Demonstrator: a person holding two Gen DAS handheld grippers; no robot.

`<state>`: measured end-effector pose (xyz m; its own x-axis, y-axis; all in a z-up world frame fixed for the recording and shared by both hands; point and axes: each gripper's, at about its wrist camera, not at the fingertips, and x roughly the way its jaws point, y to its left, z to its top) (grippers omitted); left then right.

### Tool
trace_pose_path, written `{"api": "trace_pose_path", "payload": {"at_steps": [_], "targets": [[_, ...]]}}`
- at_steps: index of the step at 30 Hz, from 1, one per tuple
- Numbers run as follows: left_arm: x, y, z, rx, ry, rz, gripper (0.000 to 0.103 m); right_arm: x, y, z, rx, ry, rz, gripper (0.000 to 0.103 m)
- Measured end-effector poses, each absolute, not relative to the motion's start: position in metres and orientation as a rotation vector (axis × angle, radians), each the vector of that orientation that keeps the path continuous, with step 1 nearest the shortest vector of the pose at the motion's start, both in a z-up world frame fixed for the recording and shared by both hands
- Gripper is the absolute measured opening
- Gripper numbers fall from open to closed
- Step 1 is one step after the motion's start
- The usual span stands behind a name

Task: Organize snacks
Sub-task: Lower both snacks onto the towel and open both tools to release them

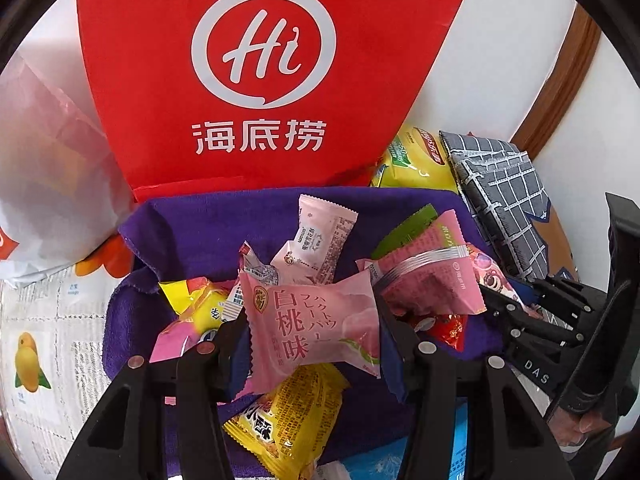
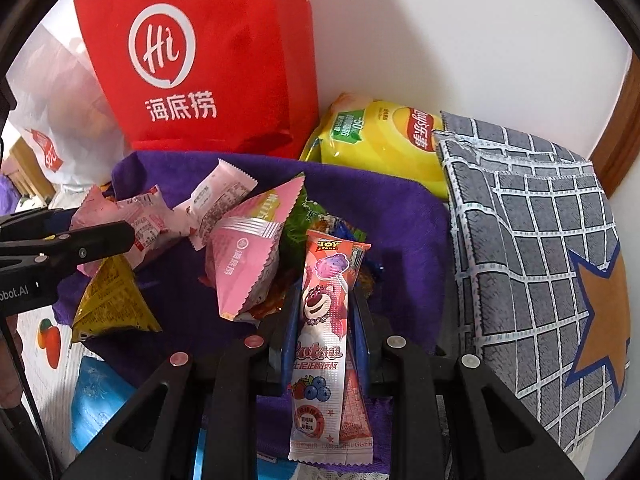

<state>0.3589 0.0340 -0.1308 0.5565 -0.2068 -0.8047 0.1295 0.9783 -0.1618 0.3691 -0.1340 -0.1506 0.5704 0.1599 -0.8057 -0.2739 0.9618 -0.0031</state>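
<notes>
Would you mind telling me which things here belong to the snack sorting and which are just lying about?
Job in hand:
- pink peach packet in the left gripper
- Lotso stick packet in the right gripper
- loose snacks on the purple cloth

Lying about:
- red Hi bag
- grey checked bag
- white plastic bag

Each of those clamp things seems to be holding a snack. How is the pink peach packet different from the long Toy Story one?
The peach packet is a squat, pillow-shaped pouch; the Toy Story packet is a long narrow strip. The peach packet is plain pink with large lettering; the Toy Story packet shows a pink bear and berries. The peach packet sits in the left gripper, the Toy Story packet in the right gripper. Both are sealed and pinkish.
</notes>
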Motion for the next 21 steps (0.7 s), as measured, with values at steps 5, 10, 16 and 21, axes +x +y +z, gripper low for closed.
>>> {"api": "trace_pose_path", "payload": {"at_steps": [5, 10, 16, 21], "targets": [[0.3600, 0.0331, -0.1326, -0.090, 0.961, -0.206, 0.051, 0.3712, -0.1325, -0.1549, -0.138, 0.941, 0.261, 0.025], [0.3603, 0.0319, -0.1340, -0.082, 0.958, -0.196, 0.052, 0.3721, -0.1329, -0.1553, -0.139, 0.941, 0.261, 0.025], [0.3609, 0.0297, -0.1350, -0.069, 0.960, -0.196, 0.053, 0.3724, -0.1318, -0.1568, -0.152, 0.944, 0.264, 0.025], [0.3601, 0.0304, -0.1348, -0.073, 0.962, -0.198, 0.053, 0.3731, -0.1299, -0.1591, -0.160, 0.956, 0.269, 0.025]]}}
